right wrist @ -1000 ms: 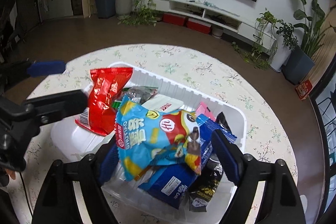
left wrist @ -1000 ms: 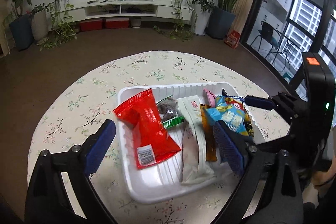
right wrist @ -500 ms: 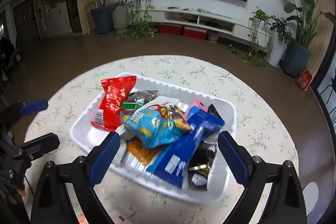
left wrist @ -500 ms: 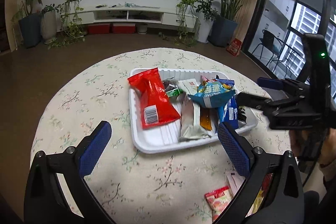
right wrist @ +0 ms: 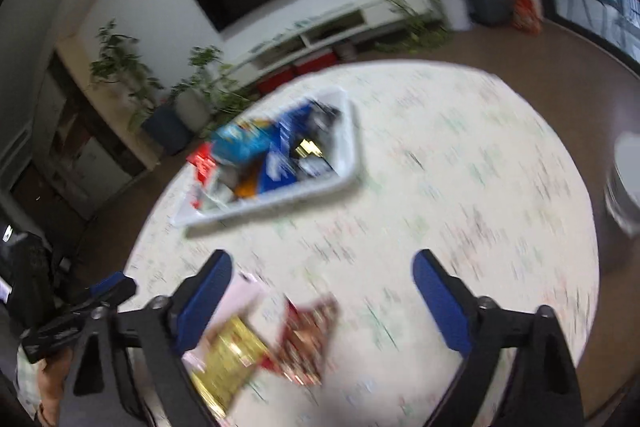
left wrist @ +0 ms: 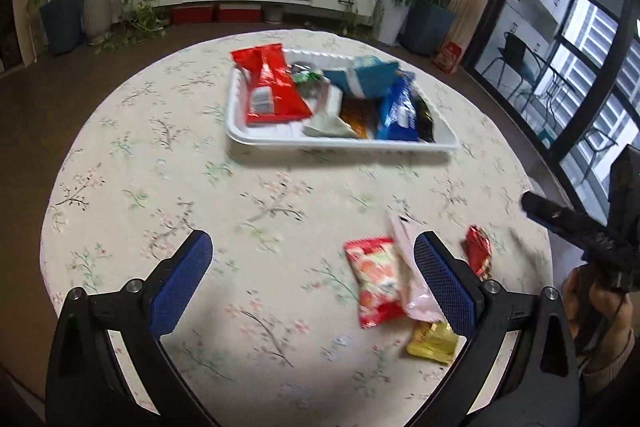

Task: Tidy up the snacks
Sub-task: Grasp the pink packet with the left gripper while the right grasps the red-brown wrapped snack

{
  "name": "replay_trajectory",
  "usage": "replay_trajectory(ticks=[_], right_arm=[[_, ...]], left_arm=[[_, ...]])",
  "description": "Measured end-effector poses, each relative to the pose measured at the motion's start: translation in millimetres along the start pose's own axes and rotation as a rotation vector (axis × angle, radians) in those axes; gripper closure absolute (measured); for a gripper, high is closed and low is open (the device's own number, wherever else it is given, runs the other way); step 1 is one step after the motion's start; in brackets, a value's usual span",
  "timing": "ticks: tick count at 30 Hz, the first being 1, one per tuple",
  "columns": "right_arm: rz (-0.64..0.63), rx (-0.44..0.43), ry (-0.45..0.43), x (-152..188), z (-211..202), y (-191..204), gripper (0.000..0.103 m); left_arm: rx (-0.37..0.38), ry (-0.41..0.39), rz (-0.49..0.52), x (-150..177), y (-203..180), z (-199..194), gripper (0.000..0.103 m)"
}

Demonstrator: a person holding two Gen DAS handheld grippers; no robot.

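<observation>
— Over the near edge of the round table (left wrist: 168, 163): left gripper (left wrist: 312, 279), blue pads spread wide apart, clamped on nothing. Further along?

— Toward the far edge, white tray (left wrist: 280, 141) loaded with packets: red bag (left wrist: 272, 87) at its left end, light blue bag (left wrist: 366, 77) on top of the heap, dark blue packet (left wrist: 400, 107) and black packet (left wrist: 424, 113) toward its right end.

— And loose on the cloth?

— Near the front right edge, well apart from the tray: red-and-white pouch (left wrist: 378, 279), touching a pale pink packet (left wrist: 412, 279) on its right; gold wrapper (left wrist: 434, 341) just below those; small red wrapper (left wrist: 478, 251) off to the right.

— Seen from the other side?

— Blurred by motion. Right gripper (right wrist: 322, 293) over the table, pads likewise held wide, gripping nothing. Between its fingers and slightly left: gold wrapper (right wrist: 230, 361) and small red wrapper (right wrist: 306, 339), touching or nearly so, hard to tell. Tray (right wrist: 348, 163) beyond, well apart.
</observation>
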State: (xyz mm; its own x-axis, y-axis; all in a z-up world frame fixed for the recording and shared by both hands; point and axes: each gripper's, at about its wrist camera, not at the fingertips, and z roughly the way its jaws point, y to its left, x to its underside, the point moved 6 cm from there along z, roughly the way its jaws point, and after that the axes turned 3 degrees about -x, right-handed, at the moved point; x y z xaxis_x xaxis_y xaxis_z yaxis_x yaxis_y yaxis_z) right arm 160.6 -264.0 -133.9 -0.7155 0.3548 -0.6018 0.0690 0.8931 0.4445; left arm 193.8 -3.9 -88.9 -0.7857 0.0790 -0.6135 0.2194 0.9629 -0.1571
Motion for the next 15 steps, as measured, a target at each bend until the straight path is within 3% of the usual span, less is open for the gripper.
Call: replay_trajectory(ticks=[3,6,11,14,15], right_arm=[[-0.049,0.022,0.017,6,2,4,0.027],[-0.080,0.019,0.019,10,4,8,0.027],[-0.053,0.012,0.046,14,8,1,0.027],[-0.036,0.012,0.058,15,10,-3,0.027],[-0.033,0.014,0.063,16,11,-3,0.027]], left_arm=[[-0.018,-0.003,0.111,5,-31,-2,0.001],[-0.030,0.029,0.236,8,-62,6,0.001],[-0.070,0.094,0.350,9,-90,25,0.001],[-0.086,0.136,0.371,11,-93,40,0.013],[-0.092,0.153,0.373,11,-93,45,0.022]])
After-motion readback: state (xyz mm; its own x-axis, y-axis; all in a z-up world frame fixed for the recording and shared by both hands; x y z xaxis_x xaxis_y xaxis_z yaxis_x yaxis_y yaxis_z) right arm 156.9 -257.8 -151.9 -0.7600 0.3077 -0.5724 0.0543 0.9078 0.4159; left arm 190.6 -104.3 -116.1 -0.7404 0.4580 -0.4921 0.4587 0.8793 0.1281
